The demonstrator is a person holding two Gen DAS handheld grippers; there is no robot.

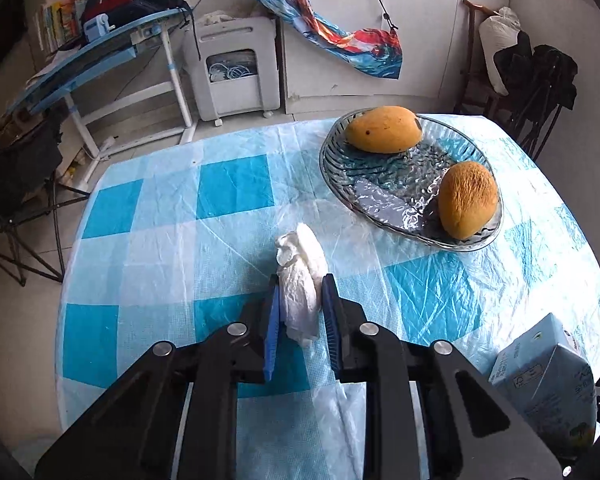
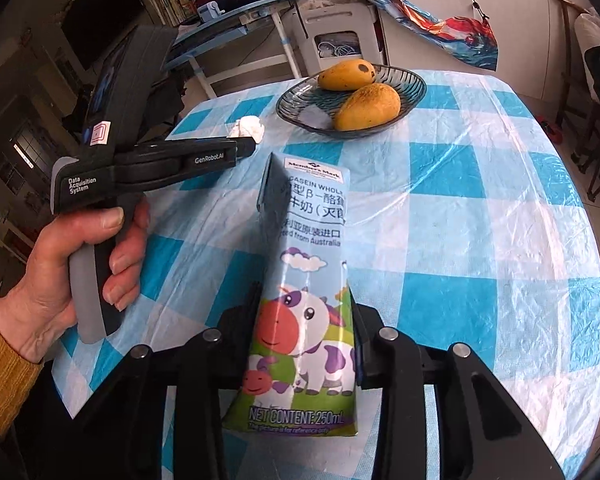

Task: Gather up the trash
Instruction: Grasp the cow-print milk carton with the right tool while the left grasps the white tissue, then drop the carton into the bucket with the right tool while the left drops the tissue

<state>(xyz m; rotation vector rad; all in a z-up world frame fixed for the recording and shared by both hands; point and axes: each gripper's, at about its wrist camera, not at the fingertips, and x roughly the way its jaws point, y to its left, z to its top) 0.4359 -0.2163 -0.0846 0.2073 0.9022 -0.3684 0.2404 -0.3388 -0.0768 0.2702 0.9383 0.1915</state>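
Left gripper [image 1: 300,292]: black body with blue pads, clenched on a crumpled white tissue [image 1: 300,280]; the tissue stands pinched between the two pads, its upper twist rising beyond the fingertips and its lower end hanging toward the tablecloth. Right gripper [image 2: 306,312]: black, clamped on a milk carton [image 2: 308,280], a slim pack printed with a cartoon cow and a net-content line, gripped at its lower half with its folded top pointing away from the camera. Table [image 2: 480,220]: round, covered with a blue-and-white checked plastic cloth, creased and glossy. Glass dish [image 1: 340,184]: ribbed, oval, dark-tinted, set on the far part of the table, well apart from the tissue. Contents of the dish: two yellow mangoes [image 1: 384,130], one at the far rim with a small dark spot, the other at the near rim with a rougher, browner skin. Person's left hand [image 2: 80,268]: wrapped around the grey handle of the left gripper as seen from the right wrist view, with a mustard knitted sleeve [image 2: 4,376] at the wrist. In that same view the tissue shows as a white lump at the left gripper's tip, near the dish and beyond the carton.
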